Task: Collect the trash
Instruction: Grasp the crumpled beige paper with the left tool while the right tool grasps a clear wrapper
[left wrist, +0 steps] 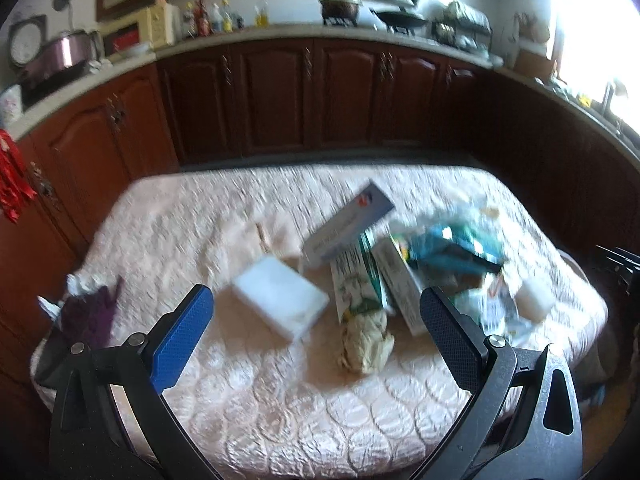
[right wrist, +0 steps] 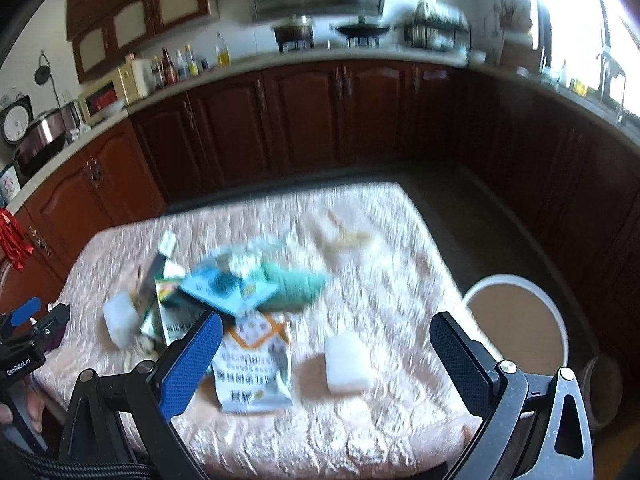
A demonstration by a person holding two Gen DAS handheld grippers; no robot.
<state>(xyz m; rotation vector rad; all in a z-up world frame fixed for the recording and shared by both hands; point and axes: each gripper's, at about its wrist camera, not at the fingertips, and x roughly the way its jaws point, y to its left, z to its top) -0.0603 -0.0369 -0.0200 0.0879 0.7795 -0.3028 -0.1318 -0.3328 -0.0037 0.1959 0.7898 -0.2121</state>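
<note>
Trash lies scattered on a table with a pink quilted cloth [left wrist: 248, 408]. In the left wrist view a white foam block [left wrist: 280, 300], a crumpled beige paper wad [left wrist: 366, 344], a grey carton [left wrist: 348, 224] and green-printed boxes [left wrist: 360, 280] lie ahead of my left gripper [left wrist: 316, 328], which is open and empty above the cloth. In the right wript view my right gripper [right wrist: 326, 350] is open and empty, hovering over a white snack bag [right wrist: 254, 364] and a white foam block [right wrist: 346, 362]. A teal wrapper [right wrist: 292, 286] and a blue packet [right wrist: 228, 288] lie beyond.
A white bucket [right wrist: 520, 320] stands on the floor right of the table. Purple cloth and crumpled tissue [left wrist: 86, 300] sit at the table's left edge. Dark wooden cabinets [left wrist: 280, 96] line the far wall under a cluttered counter. The left gripper's body [right wrist: 28, 340] shows at the right wrist view's left edge.
</note>
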